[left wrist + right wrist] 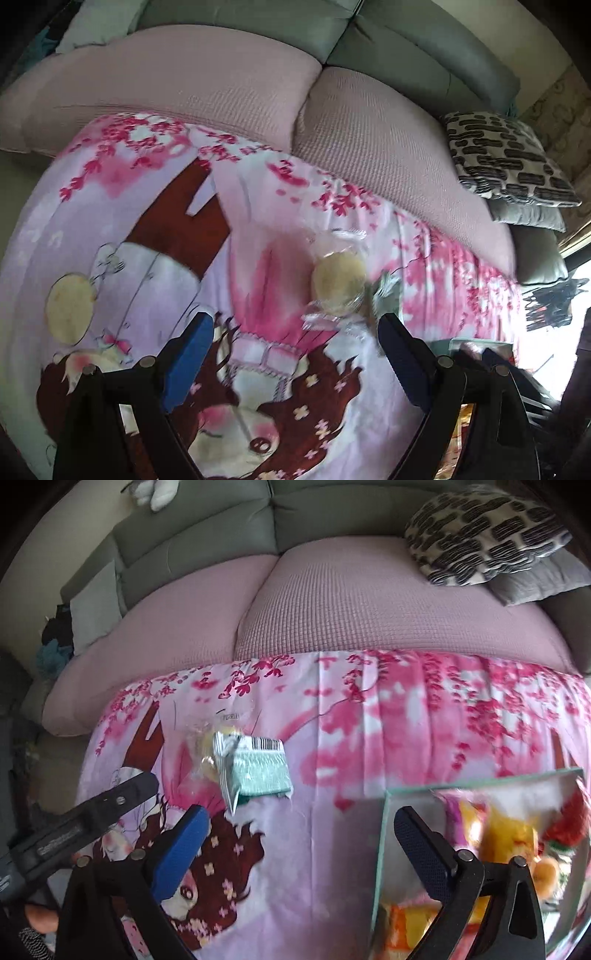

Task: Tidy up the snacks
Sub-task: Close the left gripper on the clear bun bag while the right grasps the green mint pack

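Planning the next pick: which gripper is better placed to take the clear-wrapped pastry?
Left, probably. The left gripper is open with the clear-wrapped pastry just ahead between its fingers. The right gripper sits nearer the glass box.

One clear-wrapped round pastry, one green snack packet, one glass box of several bright snacks, count unclear, two grippers, one printed cloth, one patterned cushion, one grey cushion
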{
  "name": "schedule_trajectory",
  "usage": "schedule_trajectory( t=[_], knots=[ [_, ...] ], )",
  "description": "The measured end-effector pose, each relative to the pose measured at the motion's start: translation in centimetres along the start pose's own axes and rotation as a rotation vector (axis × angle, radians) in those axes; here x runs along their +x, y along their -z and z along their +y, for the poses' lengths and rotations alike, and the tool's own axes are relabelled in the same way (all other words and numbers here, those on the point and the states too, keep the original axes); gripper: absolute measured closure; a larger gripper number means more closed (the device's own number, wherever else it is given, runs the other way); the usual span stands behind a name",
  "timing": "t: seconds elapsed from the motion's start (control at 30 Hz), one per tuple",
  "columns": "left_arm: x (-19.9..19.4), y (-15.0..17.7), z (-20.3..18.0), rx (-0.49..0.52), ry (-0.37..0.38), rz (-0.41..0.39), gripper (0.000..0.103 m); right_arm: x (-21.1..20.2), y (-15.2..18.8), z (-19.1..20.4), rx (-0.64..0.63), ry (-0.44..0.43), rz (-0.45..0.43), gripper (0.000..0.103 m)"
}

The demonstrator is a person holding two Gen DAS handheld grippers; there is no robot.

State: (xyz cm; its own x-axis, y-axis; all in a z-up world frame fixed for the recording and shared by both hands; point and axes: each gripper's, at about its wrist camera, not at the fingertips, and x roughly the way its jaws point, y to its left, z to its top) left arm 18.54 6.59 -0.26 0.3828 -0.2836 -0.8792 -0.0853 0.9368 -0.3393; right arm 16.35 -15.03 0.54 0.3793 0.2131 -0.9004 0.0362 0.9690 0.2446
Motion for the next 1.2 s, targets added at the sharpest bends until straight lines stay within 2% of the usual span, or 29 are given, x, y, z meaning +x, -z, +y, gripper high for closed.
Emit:
schedule_trajectory(
  t=[0.13, 0.27, 0.4, 0.5, 0.63, 0.83, 0.93, 1.07, 1.2],
  knots=[
    [1.3, -1.2, -0.1, 0.012, 0.005, 0.027, 0.014, 2.8, -1.4, 0.2, 0.013, -0.059, 0.048, 0.012],
    [2.8, -2.0, 0.7, -0.016, 0.025, 0.054, 0.014, 5.6, -2.4, 0.7, -0.008, -0.06, 0.077, 0.015],
    [3.8, -2.4, 1.7, -0.064, 0.093, 0.079, 0.014, 6.7, -2.8, 1.0, -0.018, -0.065, 0.085, 0.02],
    [4.3, -2.5, 1.9, -0.079, 0.122, 0.083, 0.014, 7.5, -3.0, 1.4, -0.027, -0.084, 0.086, 0.028],
    [5.0, -2.8, 1.2, -0.071, 0.123, 0.091, 0.014, 8.6, -3.1, 1.4, -0.024, -0.052, 0.099, 0.039],
    [6.1, -2.7, -0.9, -0.025, 0.114, 0.106, 0.015, 9.4, -2.7, 0.0, -0.022, 0.013, 0.118, 0.042],
    [7.0, -2.5, -1.7, -0.015, 0.1, 0.128, 0.028, 9.5, -2.7, -0.8, -0.023, 0.057, 0.124, 0.042],
    [7.7, -2.2, -2.1, -0.014, 0.103, 0.138, 0.053, 9.4, -2.8, -1.7, -0.013, 0.056, 0.123, 0.045],
    [7.8, -2.0, -2.1, -0.03, 0.119, 0.133, 0.056, 9.4, -2.9, -1.8, -0.019, 0.07, 0.125, 0.047]
  ],
)
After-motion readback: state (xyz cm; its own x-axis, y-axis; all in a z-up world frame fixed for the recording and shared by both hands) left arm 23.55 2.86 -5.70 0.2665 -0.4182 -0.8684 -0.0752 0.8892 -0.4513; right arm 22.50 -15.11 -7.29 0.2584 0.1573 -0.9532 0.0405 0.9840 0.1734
